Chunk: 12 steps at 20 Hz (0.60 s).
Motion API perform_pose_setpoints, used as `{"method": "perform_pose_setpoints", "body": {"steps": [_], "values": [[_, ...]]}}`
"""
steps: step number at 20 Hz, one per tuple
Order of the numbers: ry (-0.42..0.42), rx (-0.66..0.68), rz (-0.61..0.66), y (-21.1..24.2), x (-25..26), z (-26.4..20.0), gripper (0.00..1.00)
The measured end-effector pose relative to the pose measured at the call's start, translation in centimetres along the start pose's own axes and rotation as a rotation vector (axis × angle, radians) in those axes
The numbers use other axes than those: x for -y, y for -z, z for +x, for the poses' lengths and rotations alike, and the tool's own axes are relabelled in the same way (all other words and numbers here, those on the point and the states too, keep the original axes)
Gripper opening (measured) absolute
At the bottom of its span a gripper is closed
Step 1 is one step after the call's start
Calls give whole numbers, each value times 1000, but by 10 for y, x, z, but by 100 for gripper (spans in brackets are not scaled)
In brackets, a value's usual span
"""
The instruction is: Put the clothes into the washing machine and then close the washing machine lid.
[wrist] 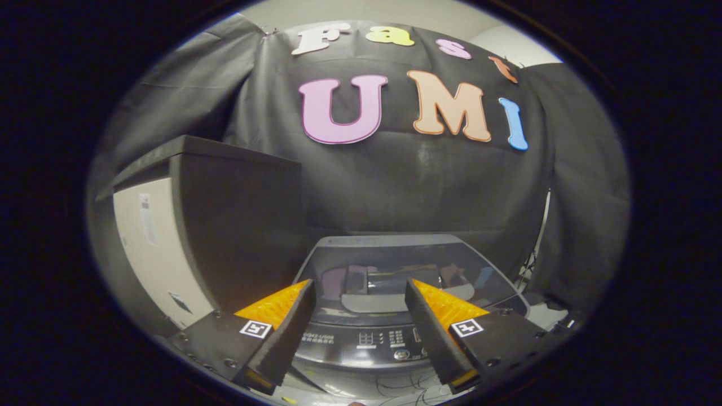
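Observation:
A top-loading washing machine (395, 248) stands just beyond my fingers against the black cloth wall. Its dark glossy lid (389, 270) lies flat and shut, mirroring the wall above. A control panel (389, 338) with small buttons runs along the machine's near edge, between my fingers. My gripper (359, 287) hovers over that near edge, open, with nothing between its fingers. I see no clothes from here.
A tall box-like cabinet (214, 225) with a dark front and a pale side panel stands close to the left of the machine. To the right of the machine, stand legs and dark gear (536, 282) sit on the floor by the cloth.

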<state>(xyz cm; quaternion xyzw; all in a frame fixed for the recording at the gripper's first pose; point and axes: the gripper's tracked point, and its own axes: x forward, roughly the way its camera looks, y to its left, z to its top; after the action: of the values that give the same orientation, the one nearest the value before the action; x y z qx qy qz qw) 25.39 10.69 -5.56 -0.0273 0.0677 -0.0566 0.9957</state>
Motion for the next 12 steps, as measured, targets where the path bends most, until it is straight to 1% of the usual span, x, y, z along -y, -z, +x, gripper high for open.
{"method": "perform_pose_setpoints", "body": {"steps": [2,6,9,11,12], "values": [[9,8,3,1,4,-18,99],[-65,18,14,2,-1,-48,99],[-60,38,-20,13,13,-67,99],[-95,45,2,23,9,-74,98],[-93,29,10,29,11,-76,99]]}}
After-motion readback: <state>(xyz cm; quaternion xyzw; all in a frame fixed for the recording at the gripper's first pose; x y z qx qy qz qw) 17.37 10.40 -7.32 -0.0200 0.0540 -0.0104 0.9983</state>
